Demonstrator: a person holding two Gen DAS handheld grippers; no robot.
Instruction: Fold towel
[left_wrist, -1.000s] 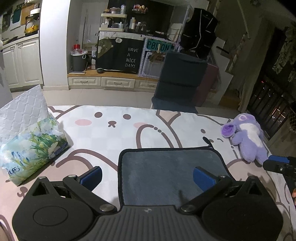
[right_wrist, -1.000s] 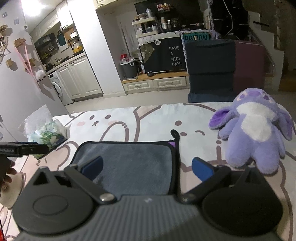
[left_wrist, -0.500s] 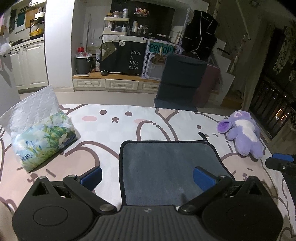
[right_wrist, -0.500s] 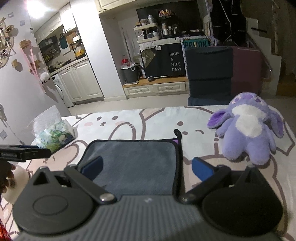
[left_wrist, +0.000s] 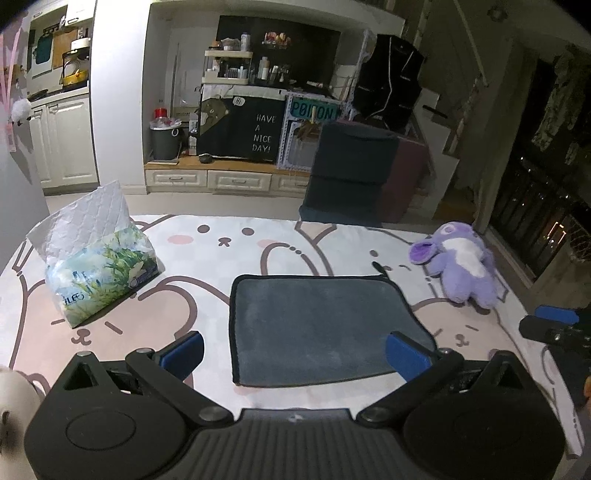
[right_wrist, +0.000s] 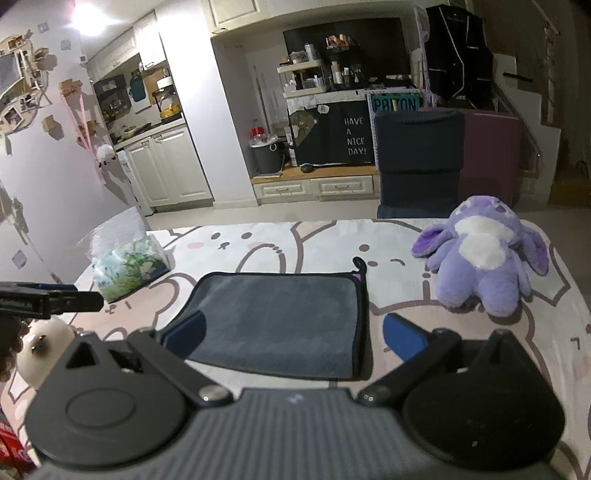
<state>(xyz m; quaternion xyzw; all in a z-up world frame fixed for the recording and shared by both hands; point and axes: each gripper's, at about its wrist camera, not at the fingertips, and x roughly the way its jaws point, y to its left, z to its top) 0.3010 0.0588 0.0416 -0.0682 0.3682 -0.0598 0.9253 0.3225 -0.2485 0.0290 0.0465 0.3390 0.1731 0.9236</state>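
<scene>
A grey towel (left_wrist: 317, 325) with black trim lies flat, folded into a rectangle, on the cartoon-print tablecloth; it also shows in the right wrist view (right_wrist: 280, 321). My left gripper (left_wrist: 295, 350) is open and empty, raised above the towel's near edge. My right gripper (right_wrist: 291, 336) is open and empty, raised above the towel's near right part. Each gripper's tip shows in the other's view: the right one (left_wrist: 554, 325) at the right edge, the left one (right_wrist: 48, 299) at the left edge.
A tissue pack (left_wrist: 99, 269) stands at the table's left. A purple plush toy (left_wrist: 461, 266) lies at the right, also in the right wrist view (right_wrist: 484, 254). A dark chair (left_wrist: 351, 173) stands behind the table's far edge. A white round object (right_wrist: 40, 343) sits at the near left.
Both grippers have pulled back and risen away from the towel, staying open. The towel has not moved; more of its near edge shows now.
</scene>
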